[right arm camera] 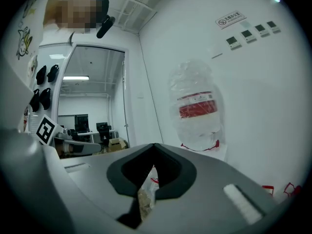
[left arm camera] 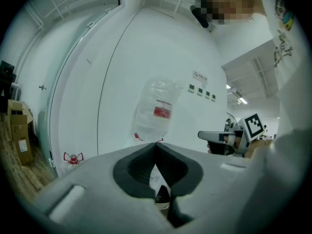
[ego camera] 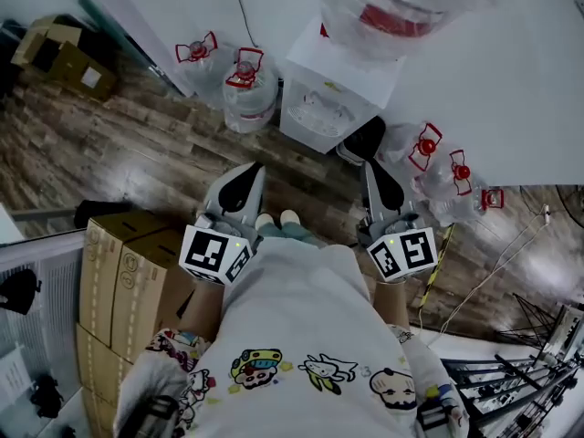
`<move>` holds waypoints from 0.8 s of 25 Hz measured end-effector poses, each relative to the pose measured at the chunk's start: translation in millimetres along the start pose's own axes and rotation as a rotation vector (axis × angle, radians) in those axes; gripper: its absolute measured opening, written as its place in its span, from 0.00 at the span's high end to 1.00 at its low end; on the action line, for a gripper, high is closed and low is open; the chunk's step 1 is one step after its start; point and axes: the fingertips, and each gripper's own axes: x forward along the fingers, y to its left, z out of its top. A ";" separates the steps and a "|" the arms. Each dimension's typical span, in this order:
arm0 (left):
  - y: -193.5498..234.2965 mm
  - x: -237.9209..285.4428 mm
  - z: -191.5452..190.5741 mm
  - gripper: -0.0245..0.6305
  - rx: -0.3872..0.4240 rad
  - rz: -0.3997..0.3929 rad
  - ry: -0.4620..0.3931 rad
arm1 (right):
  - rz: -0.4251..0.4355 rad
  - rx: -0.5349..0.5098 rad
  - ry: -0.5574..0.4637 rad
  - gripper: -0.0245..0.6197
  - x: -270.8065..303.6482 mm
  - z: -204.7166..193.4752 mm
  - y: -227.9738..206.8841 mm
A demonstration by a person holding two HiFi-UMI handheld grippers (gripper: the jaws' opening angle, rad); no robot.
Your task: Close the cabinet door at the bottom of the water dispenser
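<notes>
The white water dispenser (ego camera: 333, 94) stands against the wall, carrying a large clear bottle (ego camera: 392, 7) with a red label. That bottle also shows in the left gripper view (left arm camera: 157, 110) and the right gripper view (right arm camera: 197, 108). A dark shape (ego camera: 363, 140) lies at the dispenser's right foot; I cannot tell whether it is the cabinet door. My left gripper (ego camera: 258, 167) and right gripper (ego camera: 370, 167) point level at the dispenser from either side of my feet. The left gripper (left arm camera: 156, 144) and the right gripper (right arm camera: 155, 145) are both shut, with nothing between the jaws.
Spare water bottles with red handles stand left of the dispenser (ego camera: 248, 89) and to its right (ego camera: 438, 167). Stacked cardboard boxes (ego camera: 128, 272) sit close at my left. Cables and a metal rack (ego camera: 529, 372) lie at the lower right. The floor is wood planks.
</notes>
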 end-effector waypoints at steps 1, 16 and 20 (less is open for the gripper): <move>1.9 -0.3 0.4 0.96 0.001 0.007 0.000 | -0.007 0.001 -0.003 0.95 0.1 0.8 -0.8; 29.8 -16.7 4.8 0.96 0.043 0.063 0.008 | 0.020 -0.007 0.032 0.95 15.2 0.4 17.3; 34.3 -22.1 1.3 0.96 0.035 0.075 0.011 | 0.026 0.002 0.032 0.95 16.7 -1.9 21.4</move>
